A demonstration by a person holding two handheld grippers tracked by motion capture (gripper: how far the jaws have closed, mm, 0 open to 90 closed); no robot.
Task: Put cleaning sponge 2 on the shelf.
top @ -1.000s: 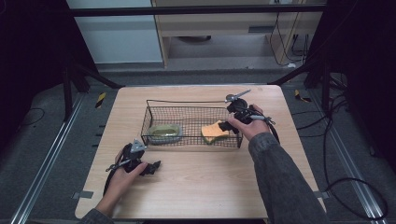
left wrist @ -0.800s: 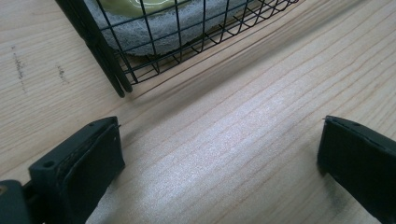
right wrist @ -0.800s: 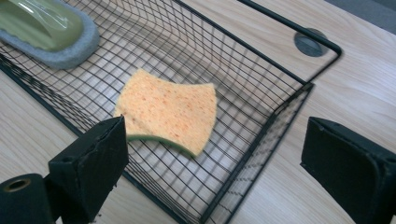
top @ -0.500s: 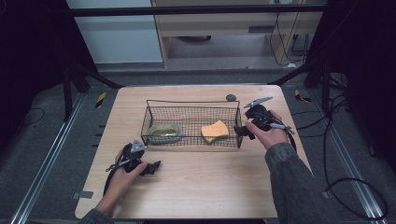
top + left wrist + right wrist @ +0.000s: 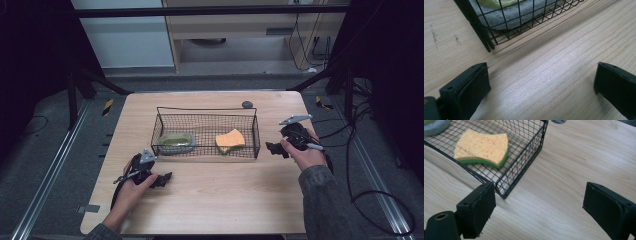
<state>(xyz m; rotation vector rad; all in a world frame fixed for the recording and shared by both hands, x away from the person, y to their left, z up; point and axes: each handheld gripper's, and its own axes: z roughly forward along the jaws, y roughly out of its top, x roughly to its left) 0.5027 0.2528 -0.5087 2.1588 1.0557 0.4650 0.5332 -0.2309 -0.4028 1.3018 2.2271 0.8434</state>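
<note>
The right tongs (image 5: 274, 148) have drawn back from over the black wire-mesh basket (image 5: 256, 131) to the bare wood just past its right end, where they now sit low with their jaws wide apart and nothing between them; over the last moment those jaws have been easing slightly inward. The yellow sponge with a green scouring underside (image 5: 230, 139) that was under them a second ago now lies flat inside the basket, a little ahead of them and to their left in the right gripper view (image 5: 482, 147). That reads as the sponge delivered and let go.

The left tongs (image 5: 165, 177) rest open and empty on the pale wooden counter (image 5: 230, 200), just short of the basket's near left corner (image 5: 480, 32), where a grey-and-green scouring pad (image 5: 175, 141) lies. A small dark round object (image 5: 247, 104) sits beyond the basket. Dark framing, grey floor and cables surround the counter.
</note>
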